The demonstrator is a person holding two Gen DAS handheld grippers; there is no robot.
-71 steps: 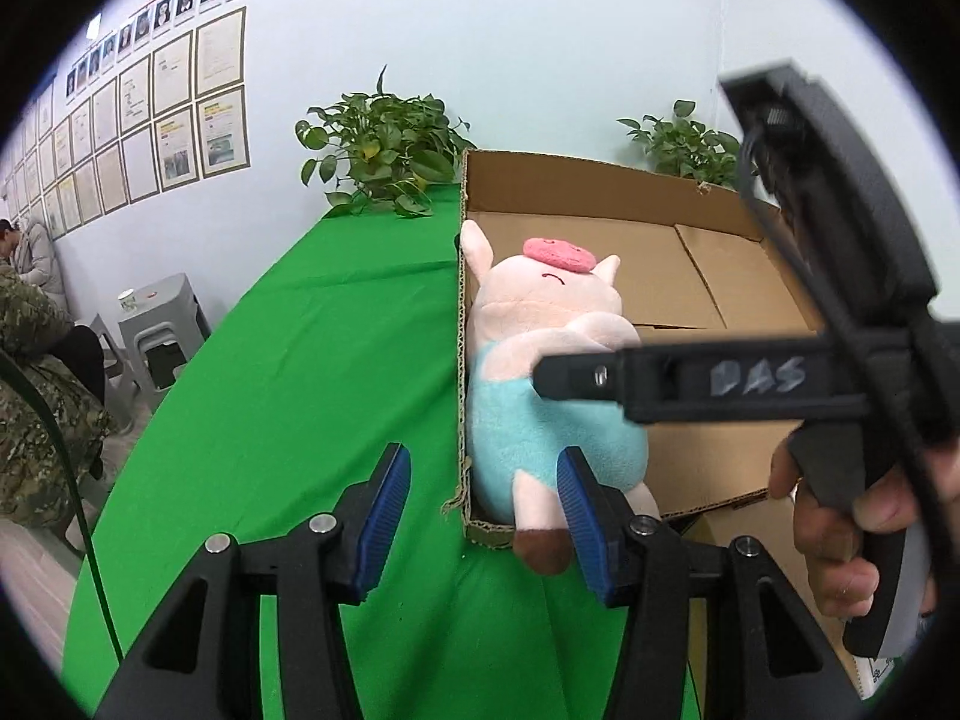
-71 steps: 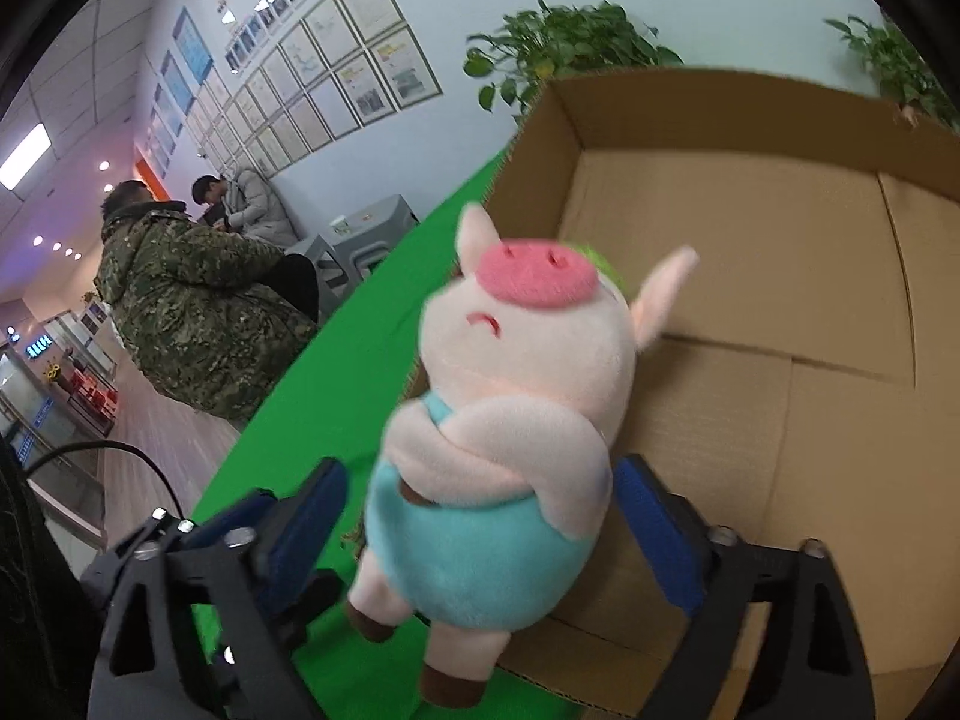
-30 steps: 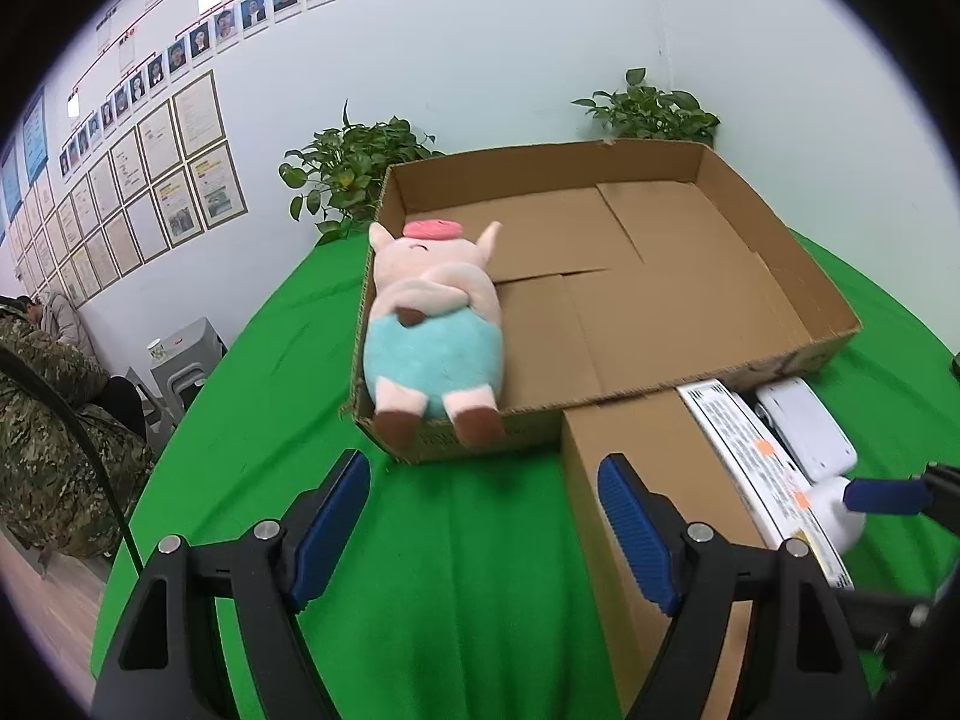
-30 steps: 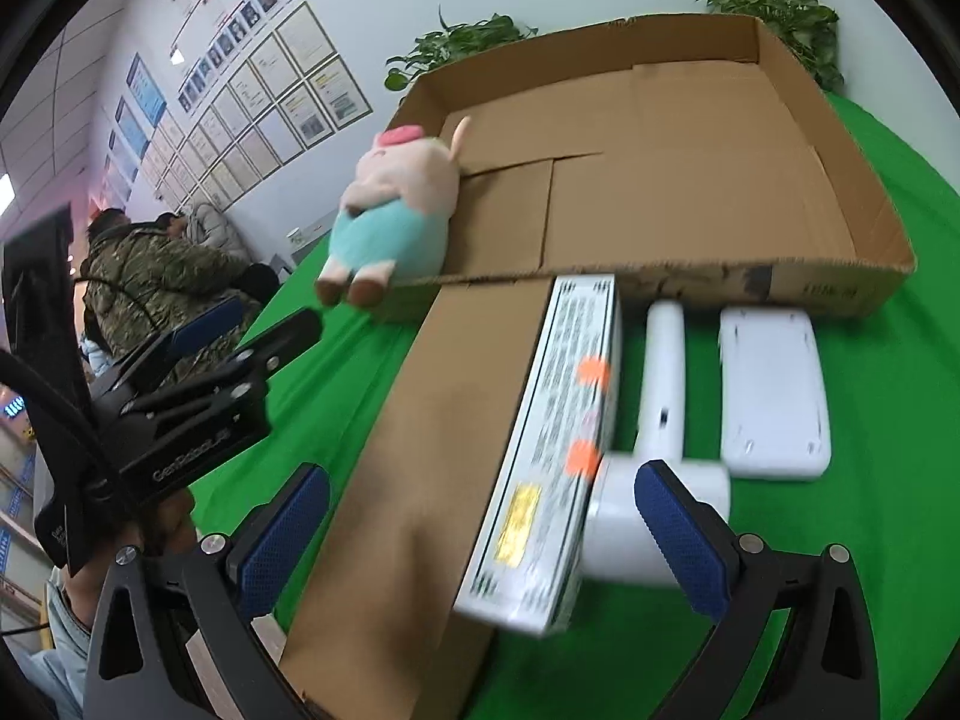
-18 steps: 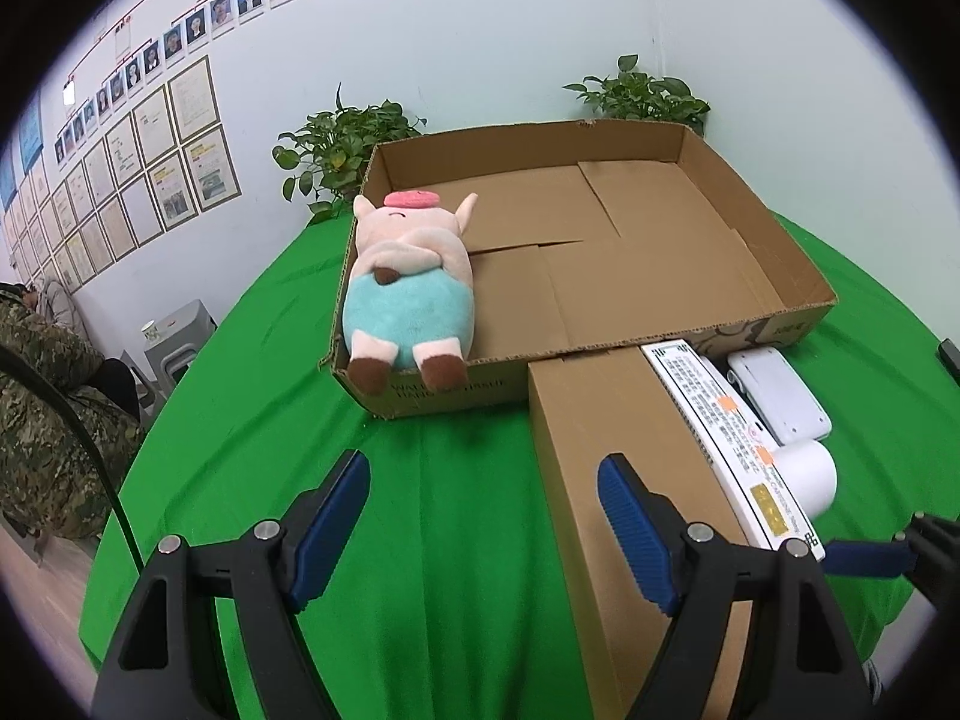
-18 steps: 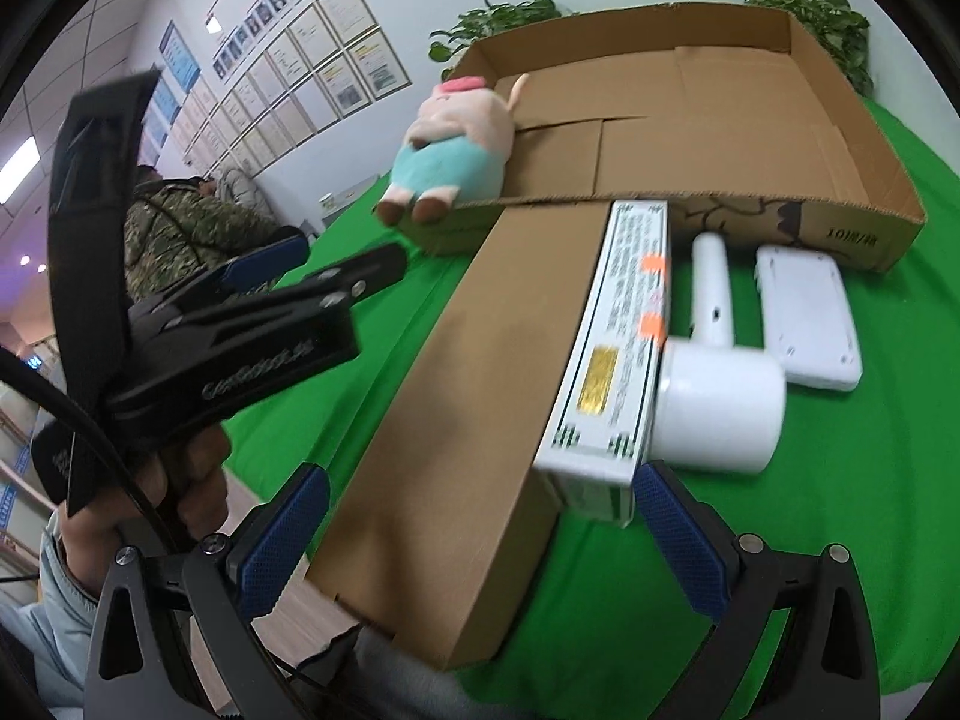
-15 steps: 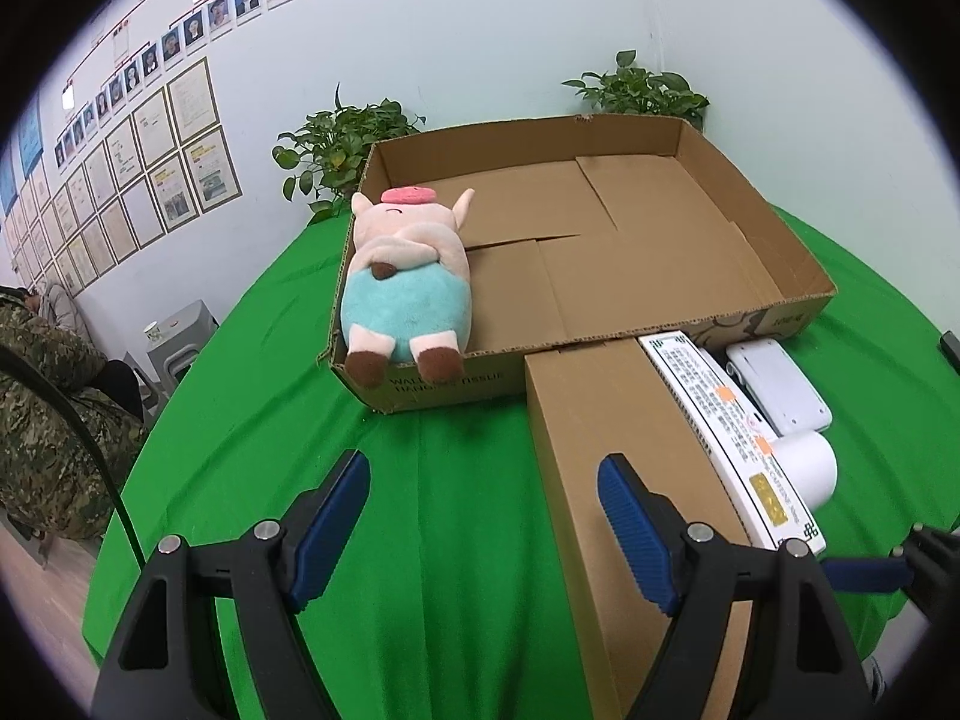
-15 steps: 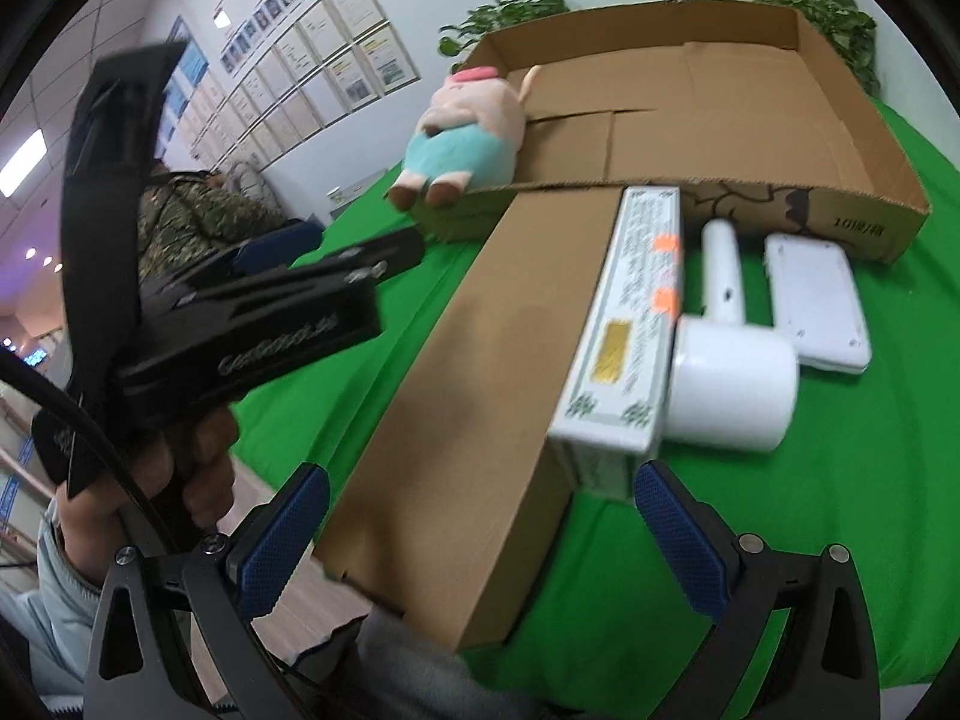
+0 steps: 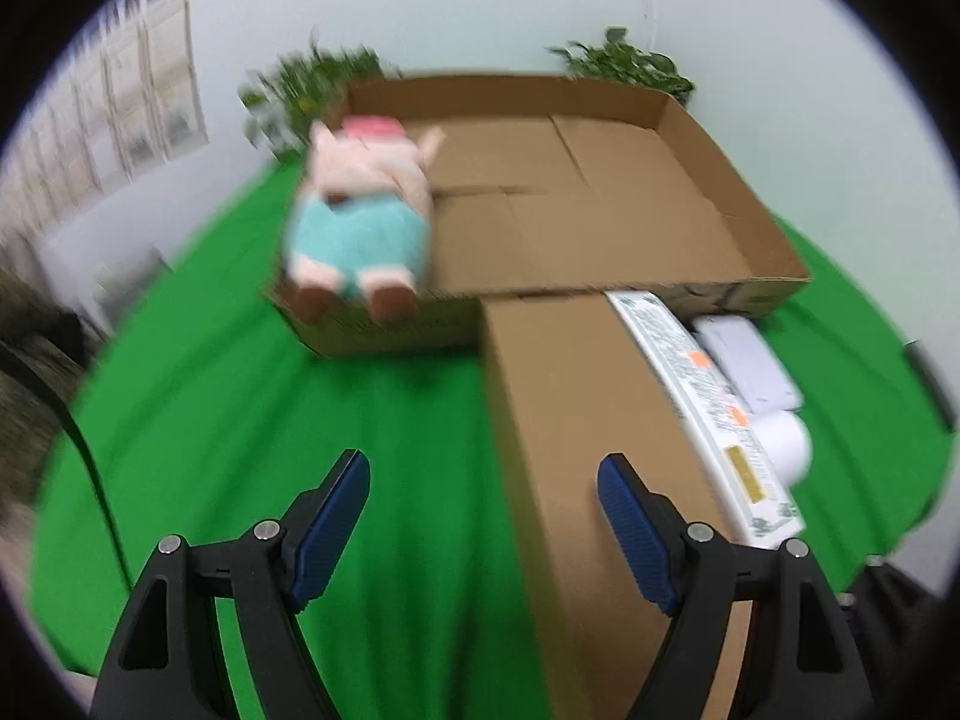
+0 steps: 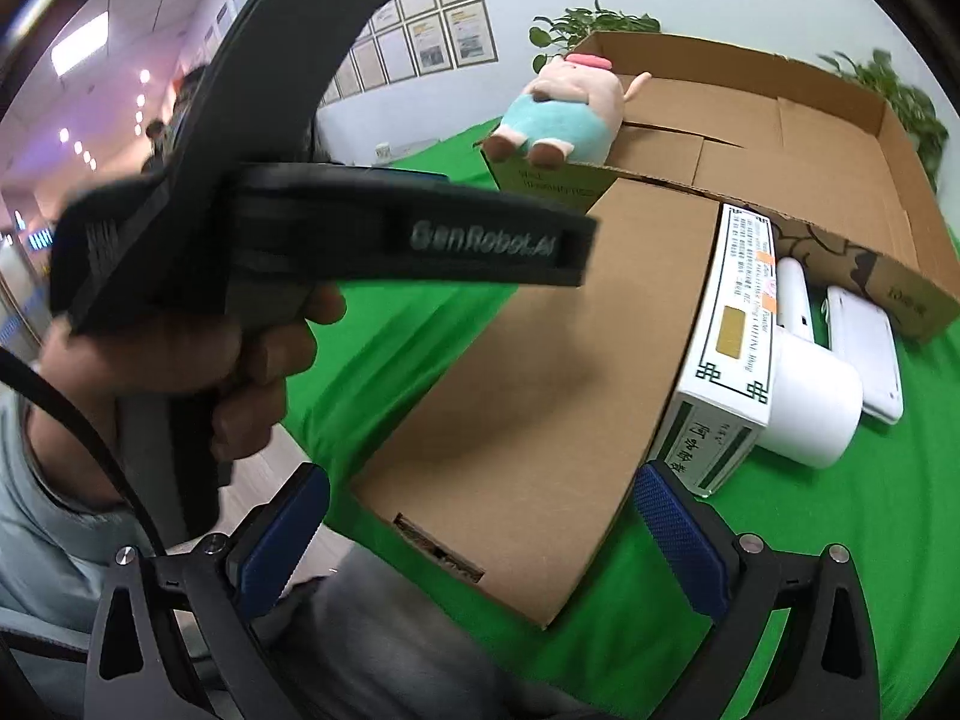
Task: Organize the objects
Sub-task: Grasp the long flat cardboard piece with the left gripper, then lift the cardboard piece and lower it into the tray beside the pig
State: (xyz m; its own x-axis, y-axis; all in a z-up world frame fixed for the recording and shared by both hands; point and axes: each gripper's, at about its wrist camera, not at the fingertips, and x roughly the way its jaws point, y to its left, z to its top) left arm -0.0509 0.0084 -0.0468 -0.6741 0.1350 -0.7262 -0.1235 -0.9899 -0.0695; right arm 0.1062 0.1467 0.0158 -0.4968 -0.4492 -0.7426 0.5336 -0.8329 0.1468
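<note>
A plush pig [image 9: 360, 222] in a teal outfit lies in the near left corner of the open cardboard tray [image 9: 600, 102], feet over the rim; it also shows in the right wrist view [image 10: 564, 108]. A long closed brown box [image 9: 576, 408] lies in front of the tray, with a white printed box [image 9: 702, 396], a white cylinder-headed device [image 9: 780, 438] and a flat white case [image 9: 750, 360] to its right. My left gripper [image 9: 483, 516] is open and empty above the green cloth. My right gripper [image 10: 480, 534] is open and empty over the brown box's [image 10: 552, 360] near end.
The table is covered in green cloth [image 9: 240, 420]. Potted plants [image 9: 624, 66] stand behind the tray by the white wall. In the right wrist view the left gripper's body and the hand [image 10: 228, 348] fill the left side. The table's near edge lies just below the brown box.
Both grippers have pulled back from the tray after the right one let go of the pig. The left view is now blurred from motion. The right gripper swung left, nearer the brown box's end.
</note>
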